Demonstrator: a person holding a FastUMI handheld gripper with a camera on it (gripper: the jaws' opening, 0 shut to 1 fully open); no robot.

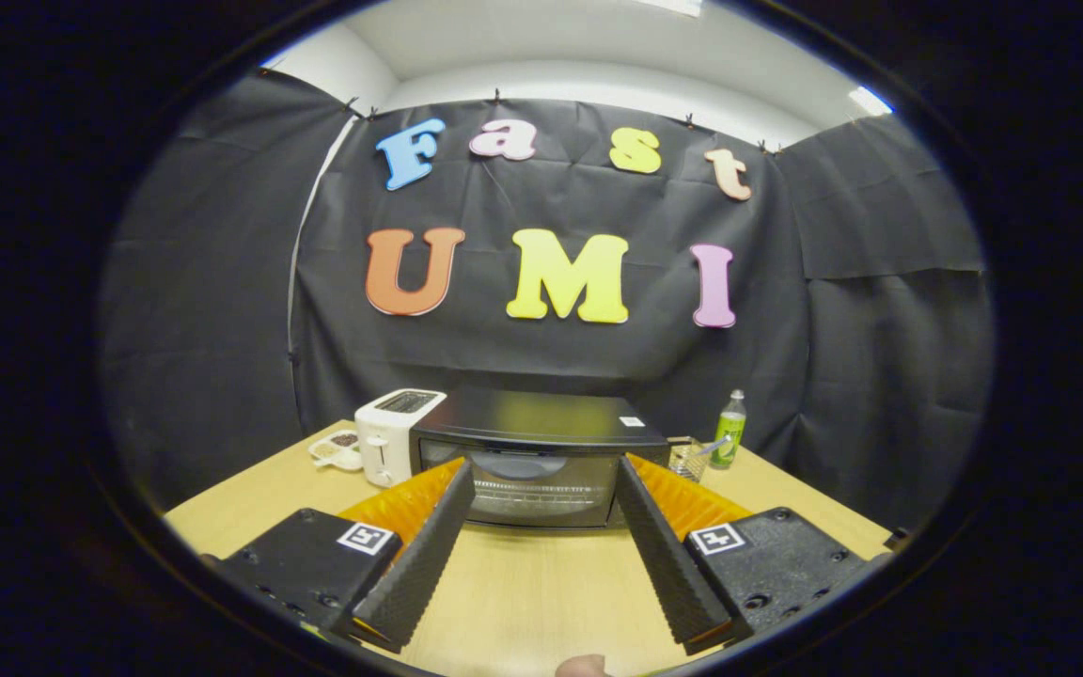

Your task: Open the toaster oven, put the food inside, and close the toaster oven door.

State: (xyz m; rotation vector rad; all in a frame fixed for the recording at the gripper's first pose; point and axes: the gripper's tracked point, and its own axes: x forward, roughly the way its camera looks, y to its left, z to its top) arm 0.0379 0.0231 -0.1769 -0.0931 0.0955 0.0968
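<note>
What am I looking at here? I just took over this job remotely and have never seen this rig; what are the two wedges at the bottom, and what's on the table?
There is no robot arm. A person carries a hand-held gripper, and the camera rides on it, looking forward along its two fingers. Those are the two wedges you see. They are spread open and hold nothing.

Just ahead of the fingers, on the wooden table, stands the black toaster oven with its glass door shut. Beside it, to one side, is a white toaster, and past that a small white dish with some food in it. On the other side are a green bottle and a small wire basket. I cannot tell what is in the basket.

Nothing has been opened or picked up yet.
</note>
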